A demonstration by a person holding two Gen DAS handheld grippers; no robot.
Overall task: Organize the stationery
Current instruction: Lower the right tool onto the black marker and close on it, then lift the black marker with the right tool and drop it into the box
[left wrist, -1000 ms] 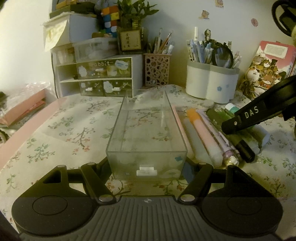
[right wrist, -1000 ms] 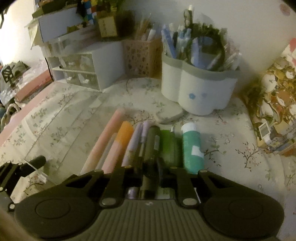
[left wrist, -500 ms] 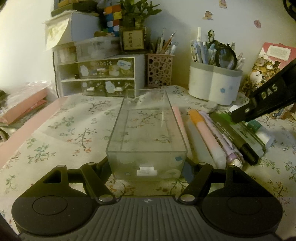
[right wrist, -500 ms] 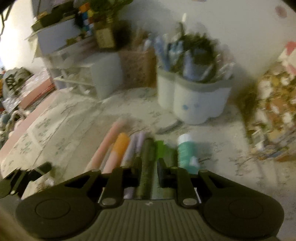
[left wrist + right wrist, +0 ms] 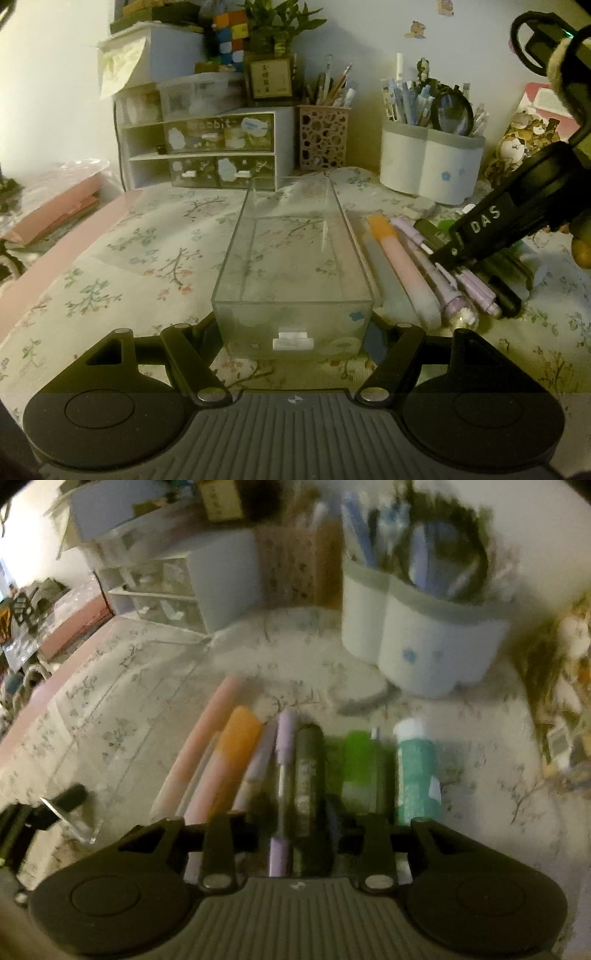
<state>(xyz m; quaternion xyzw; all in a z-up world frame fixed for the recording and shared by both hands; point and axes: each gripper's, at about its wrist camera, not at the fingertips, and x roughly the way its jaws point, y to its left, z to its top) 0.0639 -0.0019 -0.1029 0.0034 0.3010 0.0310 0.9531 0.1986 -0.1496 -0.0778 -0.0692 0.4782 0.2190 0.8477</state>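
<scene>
**A:** Start with the big things. Where does everything sit?

**B:** The counter (image 5: pixel 122 258), under a floral cloth, carries a clear drawer (image 5: pixel 291 273), empty, pulled out from the small drawer unit (image 5: pixel 207 147) at the back. Just beside the drawer, to its right, lies a row of pens and markers (image 5: pixel 424 266). A white pen cup (image 5: pixel 428 168) stands behind them.

**A:** And the left hand-held gripper?

**B:** The left hand-held gripper (image 5: pixel 295 332) has its fingers spread wide, pressed against the near end of the drawer on both sides, steadying it.

**A:** The right one?

**B:** The right hand-held gripper (image 5: pixel 299 834) is down over the row, its jaws partly open and straddling a dark green marker (image 5: pixel 309 775) and a lilac pen (image 5: pixel 282 775). That view is blurred, so I cannot tell whether the fingers touch either yet.

**A:** So which step is this?

**B:** I judge it the pick: selecting one item to load into the drawer.

**A:** What does the next move need?

**B:** Closing on one barrel only, since the neighbours touch, then lifting clear and carrying it left over the drawer wall.
</scene>
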